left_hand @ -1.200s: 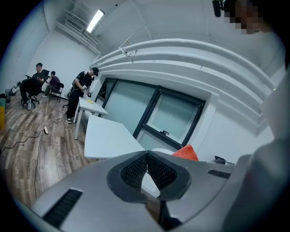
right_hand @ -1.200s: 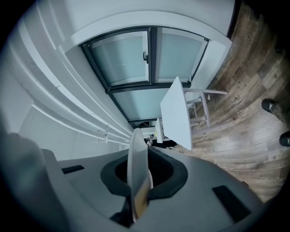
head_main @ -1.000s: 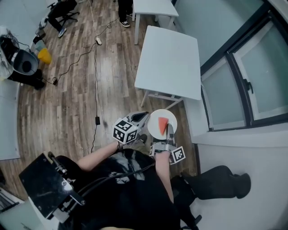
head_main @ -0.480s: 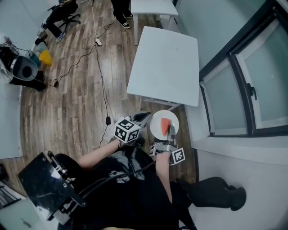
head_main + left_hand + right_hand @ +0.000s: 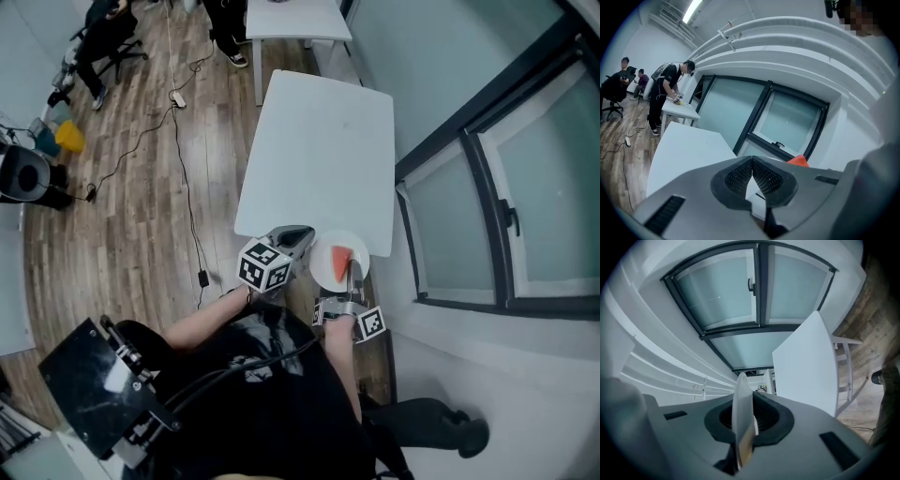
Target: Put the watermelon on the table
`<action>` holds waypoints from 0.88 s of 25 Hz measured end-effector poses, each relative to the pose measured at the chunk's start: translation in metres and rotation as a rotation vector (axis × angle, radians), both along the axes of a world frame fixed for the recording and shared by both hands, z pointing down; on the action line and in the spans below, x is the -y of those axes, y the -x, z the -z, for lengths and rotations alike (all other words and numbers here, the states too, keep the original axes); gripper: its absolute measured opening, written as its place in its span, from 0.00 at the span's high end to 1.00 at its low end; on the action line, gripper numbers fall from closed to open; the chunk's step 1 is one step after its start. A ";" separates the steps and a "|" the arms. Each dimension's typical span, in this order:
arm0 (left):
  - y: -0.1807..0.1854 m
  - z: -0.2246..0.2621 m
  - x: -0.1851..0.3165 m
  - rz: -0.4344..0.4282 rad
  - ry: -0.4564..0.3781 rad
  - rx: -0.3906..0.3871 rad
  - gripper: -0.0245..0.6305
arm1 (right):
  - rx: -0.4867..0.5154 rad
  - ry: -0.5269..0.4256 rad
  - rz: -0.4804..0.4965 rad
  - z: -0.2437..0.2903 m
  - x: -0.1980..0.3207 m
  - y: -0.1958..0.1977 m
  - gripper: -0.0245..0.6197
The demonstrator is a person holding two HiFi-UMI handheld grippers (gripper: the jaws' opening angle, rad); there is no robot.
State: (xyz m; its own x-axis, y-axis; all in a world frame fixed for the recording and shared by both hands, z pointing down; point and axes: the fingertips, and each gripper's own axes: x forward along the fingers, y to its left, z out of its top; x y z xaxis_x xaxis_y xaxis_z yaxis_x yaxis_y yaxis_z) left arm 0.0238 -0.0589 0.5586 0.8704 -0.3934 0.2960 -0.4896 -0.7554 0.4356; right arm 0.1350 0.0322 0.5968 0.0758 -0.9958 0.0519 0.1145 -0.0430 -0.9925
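Observation:
A red watermelon slice (image 5: 339,258) lies on a white plate (image 5: 322,269) held in the air just off the near corner of the white table (image 5: 319,150). My right gripper (image 5: 354,273) is shut on the plate's near rim; in the right gripper view the plate (image 5: 740,399) stands edge-on between the jaws of the right gripper (image 5: 743,414). My left gripper (image 5: 302,235) hovers at the plate's left side, over the table's near edge. The left gripper (image 5: 752,160) has its pads together with nothing in them. The watermelon's tip (image 5: 798,161) shows beyond it.
A dark-framed window (image 5: 487,178) and a white sill run along the right. A second white table (image 5: 291,17) stands at the far end with people by it (image 5: 670,89). Cables (image 5: 183,141) trail over the wooden floor on the left.
Both grippers and the plate have come up to the table; its near corner, well ahead a second ago, now lies right under the left gripper and beside the plate.

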 end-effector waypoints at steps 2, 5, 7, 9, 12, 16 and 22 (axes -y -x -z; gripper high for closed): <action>-0.014 0.003 0.033 -0.007 -0.012 -0.010 0.95 | -0.023 -0.006 0.008 0.006 0.034 -0.013 0.93; -0.030 0.002 0.068 -0.021 -0.005 -0.025 0.95 | -0.055 -0.013 0.011 0.015 0.073 -0.028 0.93; -0.042 -0.003 0.087 -0.036 0.002 -0.023 0.95 | -0.057 -0.018 0.021 0.016 0.096 -0.037 0.93; -0.055 -0.007 0.107 -0.048 0.004 -0.012 0.95 | -0.060 -0.008 0.036 0.016 0.119 -0.046 0.93; -0.073 -0.012 0.126 -0.047 0.015 -0.011 0.95 | -0.073 0.014 0.067 0.008 0.142 -0.063 0.93; -0.105 -0.020 0.159 -0.027 0.012 0.001 0.95 | -0.053 0.038 0.088 -0.008 0.175 -0.098 0.93; -0.168 -0.043 0.210 0.017 0.009 0.055 0.95 | -0.086 0.018 0.093 -0.034 0.230 -0.179 0.93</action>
